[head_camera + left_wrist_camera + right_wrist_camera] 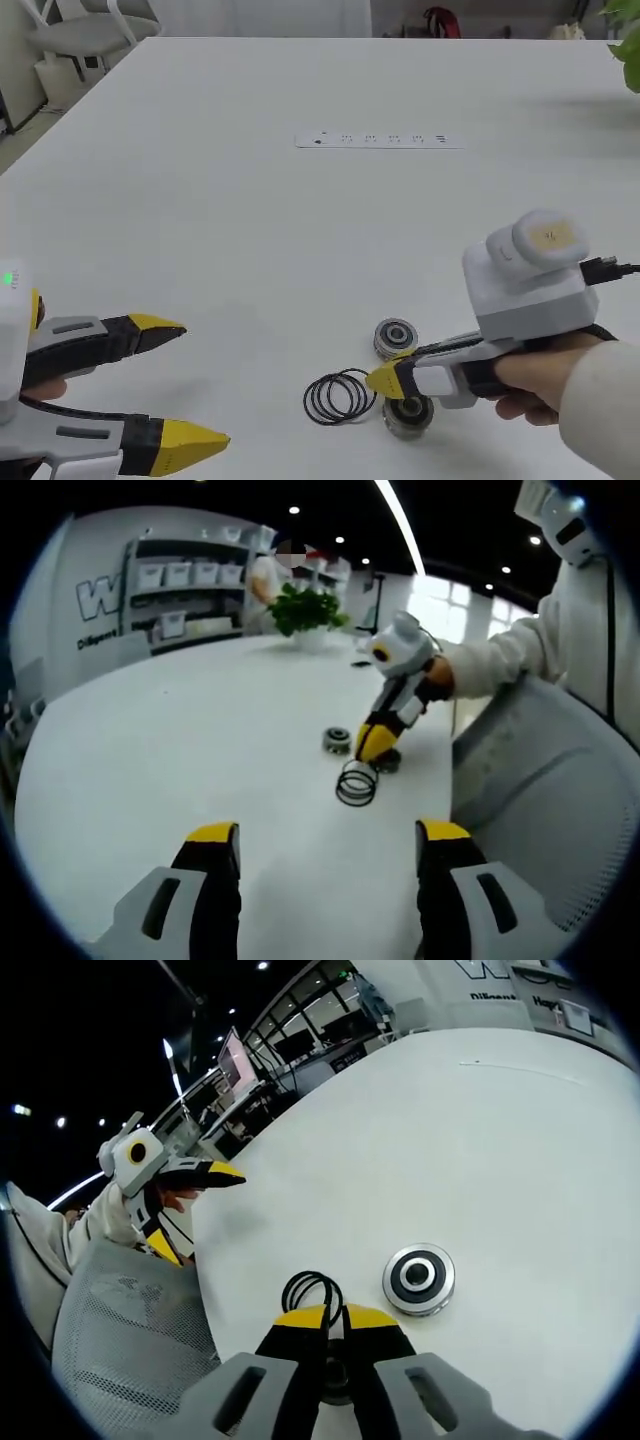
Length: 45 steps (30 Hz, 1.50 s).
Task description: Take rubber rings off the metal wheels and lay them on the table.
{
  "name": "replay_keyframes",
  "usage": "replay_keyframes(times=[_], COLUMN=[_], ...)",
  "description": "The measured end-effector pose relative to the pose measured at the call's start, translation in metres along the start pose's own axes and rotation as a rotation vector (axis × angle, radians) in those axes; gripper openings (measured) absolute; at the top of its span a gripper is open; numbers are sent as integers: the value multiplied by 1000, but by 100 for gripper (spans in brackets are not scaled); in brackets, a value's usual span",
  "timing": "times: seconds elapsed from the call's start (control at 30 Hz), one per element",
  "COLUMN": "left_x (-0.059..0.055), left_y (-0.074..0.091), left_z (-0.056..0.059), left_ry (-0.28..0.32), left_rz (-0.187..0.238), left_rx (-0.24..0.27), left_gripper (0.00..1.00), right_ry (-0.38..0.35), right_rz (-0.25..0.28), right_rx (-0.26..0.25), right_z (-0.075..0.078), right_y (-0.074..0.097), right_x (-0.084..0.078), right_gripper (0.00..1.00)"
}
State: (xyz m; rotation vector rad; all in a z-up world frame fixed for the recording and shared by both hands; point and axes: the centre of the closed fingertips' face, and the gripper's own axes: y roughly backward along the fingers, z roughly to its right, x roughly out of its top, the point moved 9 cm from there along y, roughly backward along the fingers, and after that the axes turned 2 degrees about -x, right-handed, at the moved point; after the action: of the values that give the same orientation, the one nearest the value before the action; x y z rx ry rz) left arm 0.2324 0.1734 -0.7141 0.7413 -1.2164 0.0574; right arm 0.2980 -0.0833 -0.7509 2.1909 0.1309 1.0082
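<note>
The right gripper [375, 380] has its fingers [300, 1322] pressed together over the nearer wheel [408, 413]; whether they pinch a ring is unclear. Loose rubber rings [338, 396] lie on the counter [300, 230] just beside it. The left gripper [200, 383] is spread wide, holding nothing.

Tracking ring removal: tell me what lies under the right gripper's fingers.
A metal wheel lies beneath the right gripper; the fingers cover much of it, so its rim cannot be checked.

Rings [338, 396] on table [300, 230], just left of wheels [396, 337], possibly touching.
</note>
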Motion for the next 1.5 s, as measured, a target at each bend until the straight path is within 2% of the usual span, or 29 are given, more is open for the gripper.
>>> replay_keyframes(times=[0.63, 1.07, 1.23, 1.33, 1.5], left_x=[-2, -2, -2, 0, 5], left_y=[0, 0, 1, 2, 4], left_z=[0, 1, 2, 3, 4], left_ry=[5, 7, 5, 1, -8], left_rz=[-5, -10, -8, -3, 8], left_rx=[3, 4, 8, 12, 17], left_gripper=[72, 72, 73, 73, 76], right_ry=[22, 27, 26, 8, 48], right_rz=[4, 12, 43, 73, 130], right_rx=[-7, -11, -8, 22, 38], right_z=[0, 0, 1, -2, -4], right_y=[-5, 0, 7, 12, 21], right_x=[0, 1, 5, 8, 17], right_gripper=[3, 4, 4, 7, 11])
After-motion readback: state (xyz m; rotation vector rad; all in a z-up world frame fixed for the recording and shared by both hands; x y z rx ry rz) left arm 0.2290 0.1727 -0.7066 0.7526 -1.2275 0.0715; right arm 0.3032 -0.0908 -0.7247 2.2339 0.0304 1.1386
